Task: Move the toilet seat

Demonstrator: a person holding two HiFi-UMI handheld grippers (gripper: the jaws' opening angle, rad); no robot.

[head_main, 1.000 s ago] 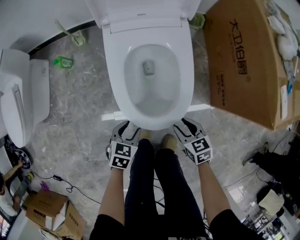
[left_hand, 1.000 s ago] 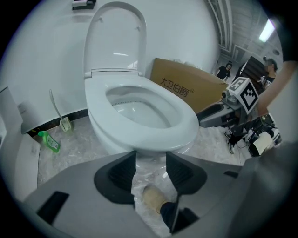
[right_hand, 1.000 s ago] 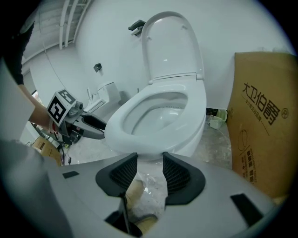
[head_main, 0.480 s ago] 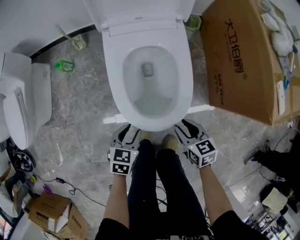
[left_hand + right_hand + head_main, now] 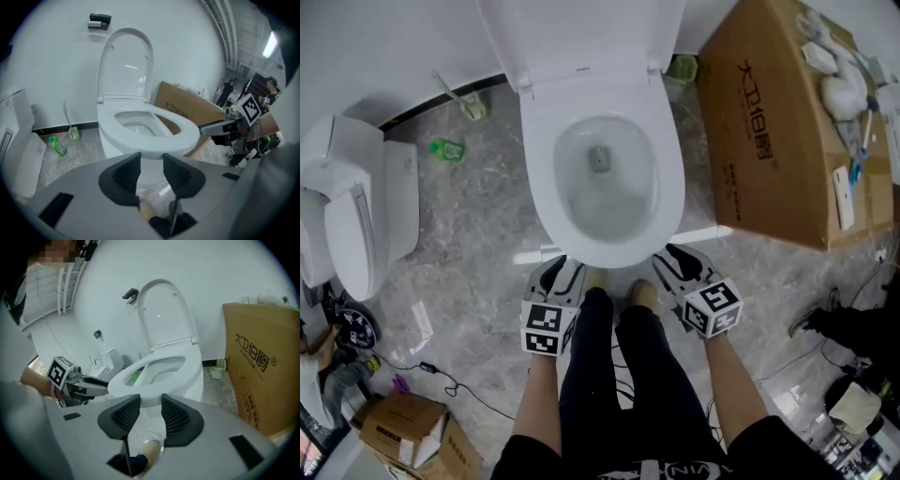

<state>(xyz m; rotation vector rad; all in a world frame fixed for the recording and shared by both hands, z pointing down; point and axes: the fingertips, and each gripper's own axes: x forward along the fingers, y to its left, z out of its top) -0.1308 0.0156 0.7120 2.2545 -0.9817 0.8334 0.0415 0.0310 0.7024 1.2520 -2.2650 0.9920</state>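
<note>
The white toilet seat point(image 5: 546, 159) lies down on the bowl, and the lid point(image 5: 581, 33) stands up against the wall. My left gripper point(image 5: 555, 272) hangs just below the bowl's front left rim. Its jaws are closing with nothing between them, and the pads stand apart. My right gripper point(image 5: 675, 261) is at the front right rim with its jaws a gap apart and empty. In the left gripper view the seat's front edge point(image 5: 154, 140) is just beyond the left gripper point(image 5: 151, 159). In the right gripper view the seat point(image 5: 126, 383) is just beyond the right gripper point(image 5: 150, 401).
A large cardboard box point(image 5: 769, 141) stands close to the toilet's right side. A second white toilet point(image 5: 356, 216) lies at the left. A green bottle point(image 5: 447, 147) and a brush point(image 5: 469, 103) are by the wall. The person's legs point(image 5: 600, 375) stand between the grippers. Small boxes point(image 5: 403, 431) and cables lie behind.
Both grippers have slid a little lower in the head view and stay at the bowl's front. Their jaws look slightly narrower. The seat has not moved.
</note>
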